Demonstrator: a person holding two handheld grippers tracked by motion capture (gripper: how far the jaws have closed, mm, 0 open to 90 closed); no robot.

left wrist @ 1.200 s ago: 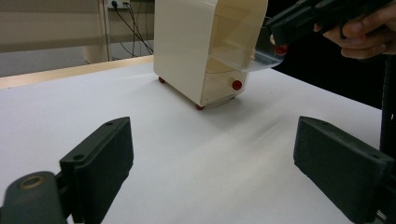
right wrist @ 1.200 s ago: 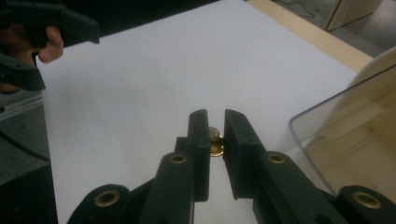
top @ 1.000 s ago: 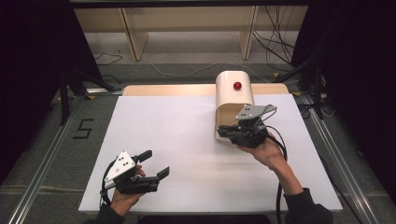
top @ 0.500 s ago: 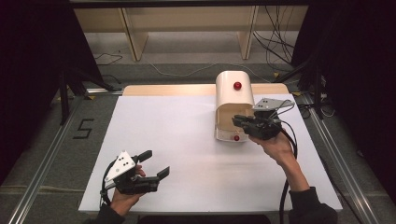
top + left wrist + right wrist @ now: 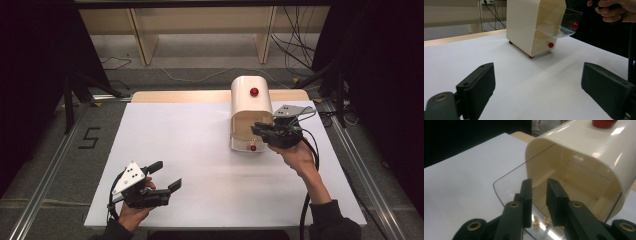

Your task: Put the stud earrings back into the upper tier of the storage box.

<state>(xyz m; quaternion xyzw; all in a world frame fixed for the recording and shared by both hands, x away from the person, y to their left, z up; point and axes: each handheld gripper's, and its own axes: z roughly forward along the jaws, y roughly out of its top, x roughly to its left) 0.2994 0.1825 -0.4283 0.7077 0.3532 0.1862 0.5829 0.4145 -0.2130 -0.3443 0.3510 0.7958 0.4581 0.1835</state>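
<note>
"5" (image 5: pixel 89 138) marked on floor left of table (image 5: pixel 165 150).

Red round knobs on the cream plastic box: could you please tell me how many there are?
3: one red round knob on top, one on the open clear flap, one on the lower drawer. Others may be hidden.

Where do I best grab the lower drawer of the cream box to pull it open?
Pinch its small red knob, the one part standing out from the flat drawer front. Come in level from the open front side, low under the raised clear flap.
</note>
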